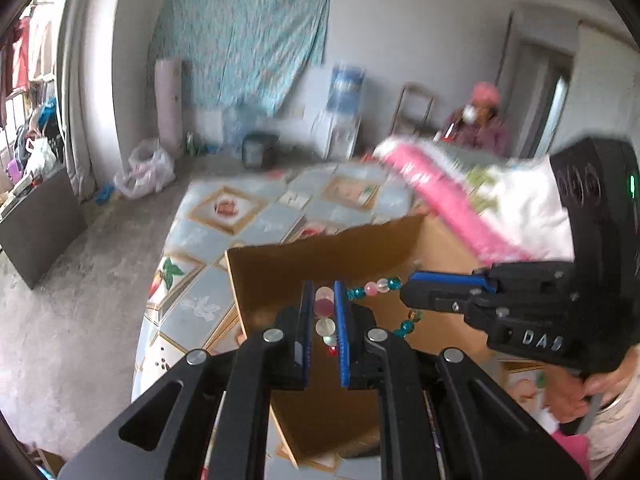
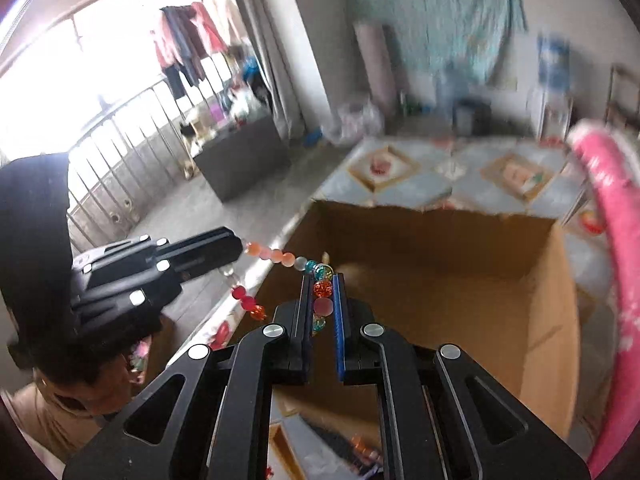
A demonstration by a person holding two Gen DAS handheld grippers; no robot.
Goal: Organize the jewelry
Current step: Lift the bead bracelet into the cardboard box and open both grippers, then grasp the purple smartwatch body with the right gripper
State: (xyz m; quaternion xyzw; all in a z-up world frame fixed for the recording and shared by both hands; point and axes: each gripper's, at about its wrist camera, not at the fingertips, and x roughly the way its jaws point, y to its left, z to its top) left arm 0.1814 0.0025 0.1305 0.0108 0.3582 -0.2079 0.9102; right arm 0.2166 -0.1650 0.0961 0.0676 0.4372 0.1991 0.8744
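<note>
A string of beads (image 1: 376, 286) in teal, pink, clear and red hangs stretched between both grippers, above an open cardboard box (image 1: 280, 276). My left gripper (image 1: 323, 294) is shut on one end, with pale and pink beads pinched between its blue pads. My right gripper (image 1: 406, 292) comes in from the right, shut on the other end. In the right wrist view, the right gripper (image 2: 323, 282) clamps orange and teal beads (image 2: 322, 289), and the left gripper (image 2: 240, 246) holds the strand (image 2: 276, 256) from the left. The box (image 2: 552, 280) lies open below.
The box stands on a table with a patterned blue cloth (image 1: 224, 208). A pink and white bundle (image 1: 448, 196) sits at the box's far right edge. A person in a pink hat (image 1: 484, 120) sits behind the table. A hand (image 1: 576, 396) grips the right tool's handle.
</note>
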